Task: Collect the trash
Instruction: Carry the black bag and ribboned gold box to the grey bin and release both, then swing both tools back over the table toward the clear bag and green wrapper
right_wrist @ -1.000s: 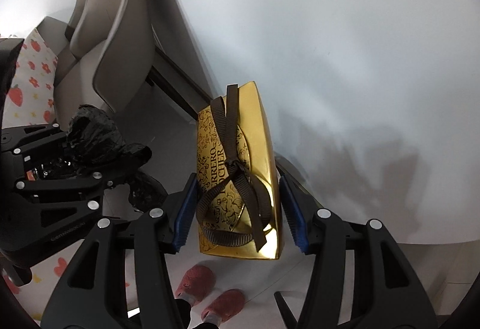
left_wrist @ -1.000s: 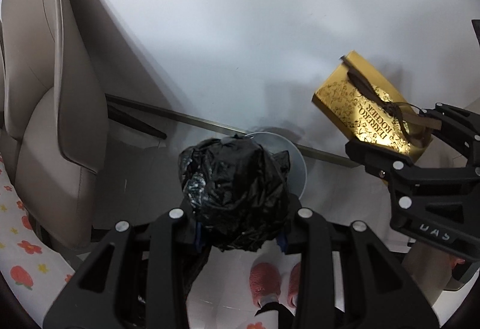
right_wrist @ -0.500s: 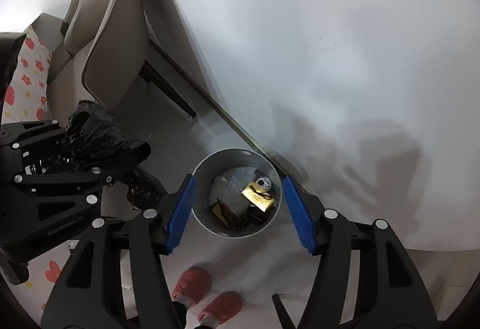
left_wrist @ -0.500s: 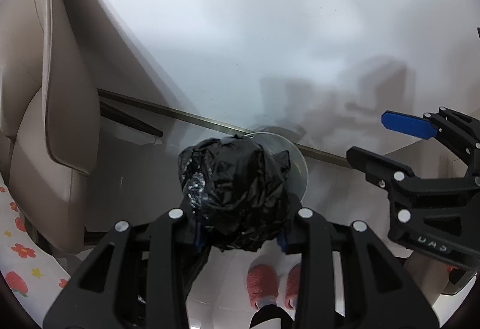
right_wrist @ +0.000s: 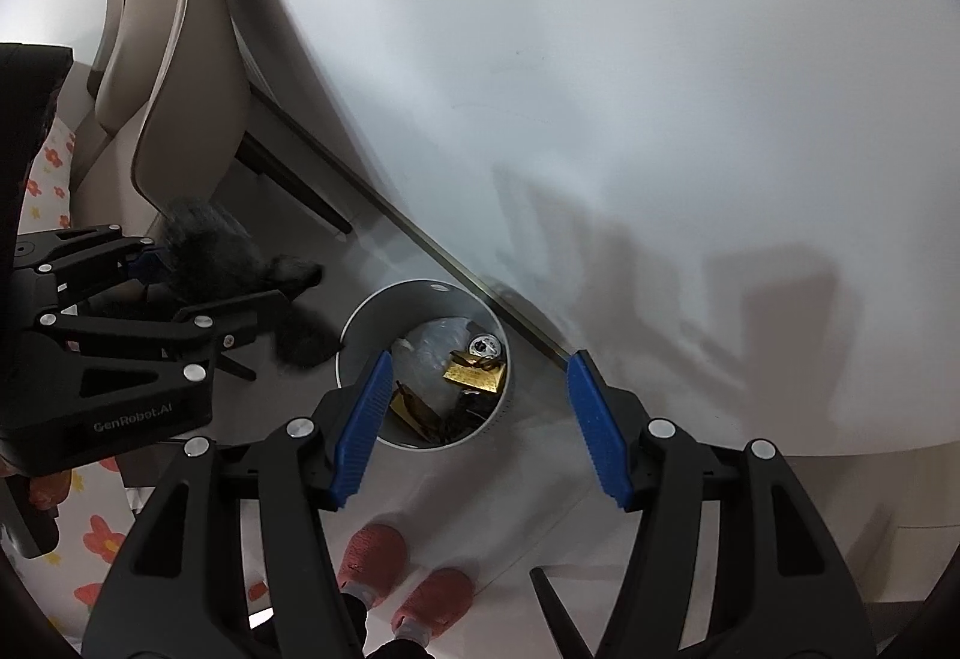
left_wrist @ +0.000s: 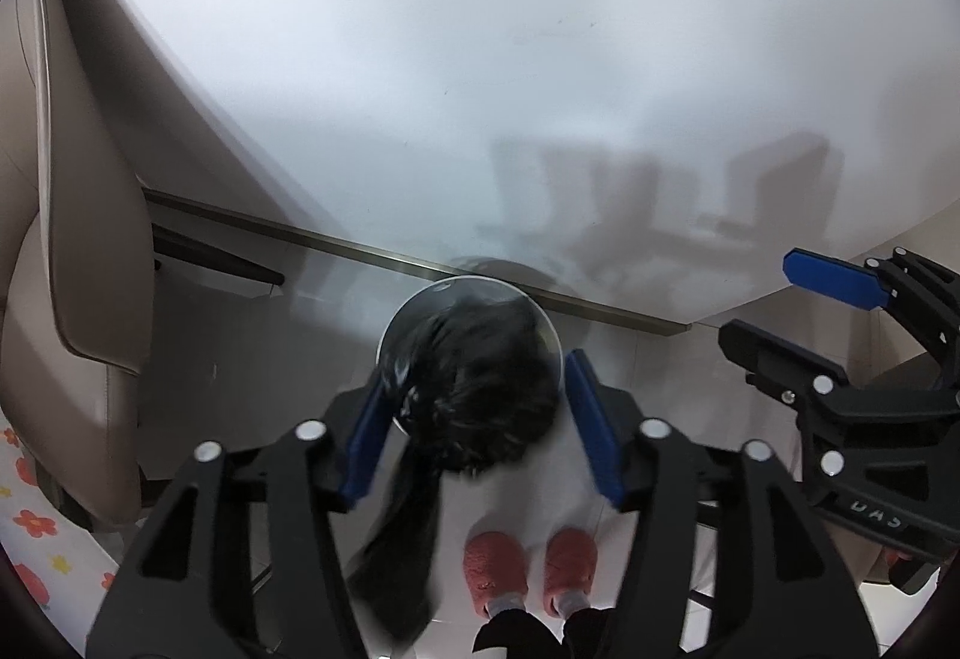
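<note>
The black bag [left_wrist: 474, 401] is let go over the bin [left_wrist: 414, 311] as the left tool [left_wrist: 474, 431] has just been opened; the right tool [right_wrist: 480, 425] is held open, empty.

Black left gripper [left_wrist: 474, 407] and right gripper [right_wrist: 480, 410], blue pads, silver screws; pink slippers [left_wrist: 528, 563].

both wrist views above bin [right_wrist: 420, 299]

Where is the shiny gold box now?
In the right wrist view the gold box lies inside the round grey bin on the floor, beside a can.
</note>
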